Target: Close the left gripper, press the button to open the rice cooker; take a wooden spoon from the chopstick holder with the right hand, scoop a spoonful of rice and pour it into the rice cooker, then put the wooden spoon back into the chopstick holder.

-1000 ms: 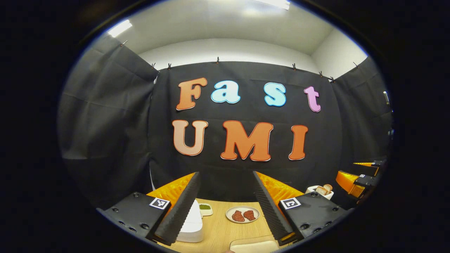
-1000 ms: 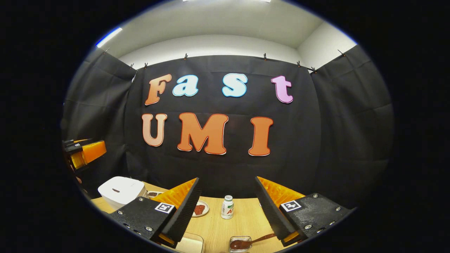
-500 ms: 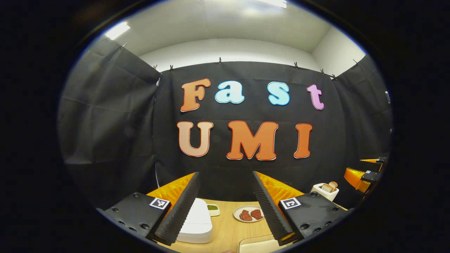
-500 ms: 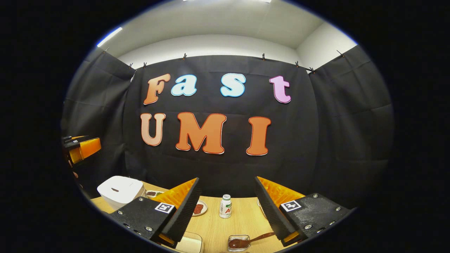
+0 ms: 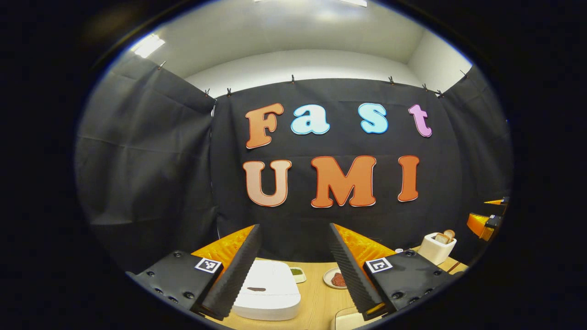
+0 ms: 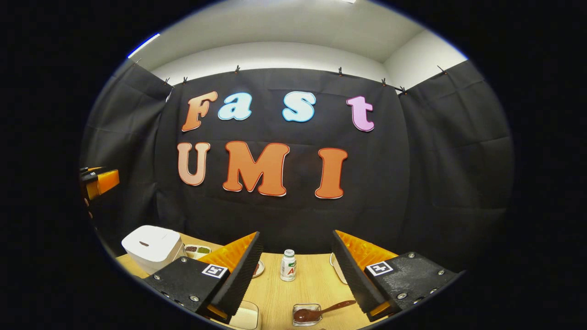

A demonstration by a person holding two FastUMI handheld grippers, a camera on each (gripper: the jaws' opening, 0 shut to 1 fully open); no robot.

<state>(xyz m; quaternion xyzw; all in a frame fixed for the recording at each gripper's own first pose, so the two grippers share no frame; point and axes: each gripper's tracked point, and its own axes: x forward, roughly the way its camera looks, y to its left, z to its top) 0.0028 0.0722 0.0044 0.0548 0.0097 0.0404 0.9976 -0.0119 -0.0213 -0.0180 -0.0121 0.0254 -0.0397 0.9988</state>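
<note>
The smooth white rice cooker [image 5: 267,291], a rounded box with its lid down, sits on the pale wood-grain table [image 5: 316,298]. The left gripper [image 5: 293,270] hangs just above it, ribbed fingers spread wide and holding nothing. Right of the cooker, beyond a small white bottle [image 6: 288,266], the right gripper [image 6: 296,275] is equally wide and empty. A brown spoon [image 6: 321,311] rests in a clear square dish [image 6: 306,316].

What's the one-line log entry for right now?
stage: start | left gripper: open, above rice cooker | rice cooker: lid shut | right gripper: open, empty | wooden spoon: untouched in small dish
</note>
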